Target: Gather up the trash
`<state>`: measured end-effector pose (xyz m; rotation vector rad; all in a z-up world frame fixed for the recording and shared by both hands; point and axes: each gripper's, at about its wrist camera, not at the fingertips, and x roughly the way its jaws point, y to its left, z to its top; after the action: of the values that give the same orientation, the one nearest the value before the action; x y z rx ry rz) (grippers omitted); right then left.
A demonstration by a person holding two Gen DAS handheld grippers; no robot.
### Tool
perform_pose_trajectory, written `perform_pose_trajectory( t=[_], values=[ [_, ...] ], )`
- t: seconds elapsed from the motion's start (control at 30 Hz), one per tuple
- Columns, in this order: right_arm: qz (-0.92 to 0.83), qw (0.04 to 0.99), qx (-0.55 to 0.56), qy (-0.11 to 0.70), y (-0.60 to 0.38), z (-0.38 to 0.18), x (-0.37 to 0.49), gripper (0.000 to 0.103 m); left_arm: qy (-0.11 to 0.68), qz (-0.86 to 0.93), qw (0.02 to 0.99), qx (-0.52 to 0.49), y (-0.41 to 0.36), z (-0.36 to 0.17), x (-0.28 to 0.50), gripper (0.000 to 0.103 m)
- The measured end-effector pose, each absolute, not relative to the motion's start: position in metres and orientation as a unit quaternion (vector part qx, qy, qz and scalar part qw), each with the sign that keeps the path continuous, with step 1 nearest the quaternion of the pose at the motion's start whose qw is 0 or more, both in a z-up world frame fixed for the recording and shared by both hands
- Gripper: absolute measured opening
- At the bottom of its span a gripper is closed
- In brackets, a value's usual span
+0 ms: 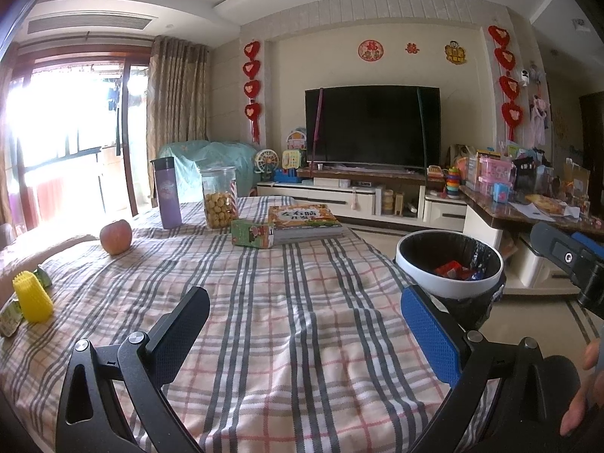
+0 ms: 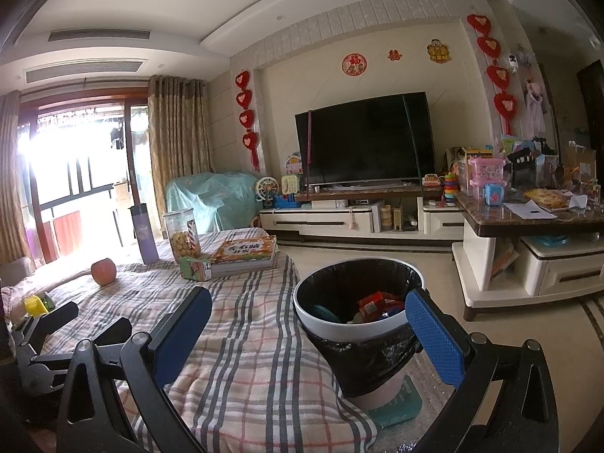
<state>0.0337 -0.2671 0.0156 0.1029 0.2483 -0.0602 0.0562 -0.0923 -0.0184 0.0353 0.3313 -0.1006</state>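
Both our jaws stand wide apart and empty, left gripper (image 1: 305, 336) over the plaid worktop (image 1: 264, 302), right gripper (image 2: 309, 336) near the bin (image 2: 321, 317). Wrappers (image 2: 377, 302) lie inside; green scraps (image 1: 43, 277) beside the yellow cone (image 1: 32, 298) remain, we judge.

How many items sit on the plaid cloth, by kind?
Fruit: 1, apple
Drink bottle: 1, purple bottle
Snack jar: 1, cookie jar
Cartons: 1, green box
Books: 1 stack, books
Yellow foam net: 1, yellow net
Green wrappers: 2, green wrappers
Total: 8
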Motion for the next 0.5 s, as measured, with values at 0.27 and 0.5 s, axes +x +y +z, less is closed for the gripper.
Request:
perform_pose_trajectory(
  t=[0.27,0.5],
  values=[
    [-0.029,0.99,0.054,0.13,-0.2697,0.0131,0.0353,0.103,0.166,-0.052,0.985,0.016,-0.0934,-0.0194,0.0583,0.103],
    [-0.029,0.989,0.058,0.136,-0.2713,0.0119,0.0395,0.103,0.165,-0.059,0.984,0.018,-0.0933,-0.0189,0.0606,0.103]
  ],
)
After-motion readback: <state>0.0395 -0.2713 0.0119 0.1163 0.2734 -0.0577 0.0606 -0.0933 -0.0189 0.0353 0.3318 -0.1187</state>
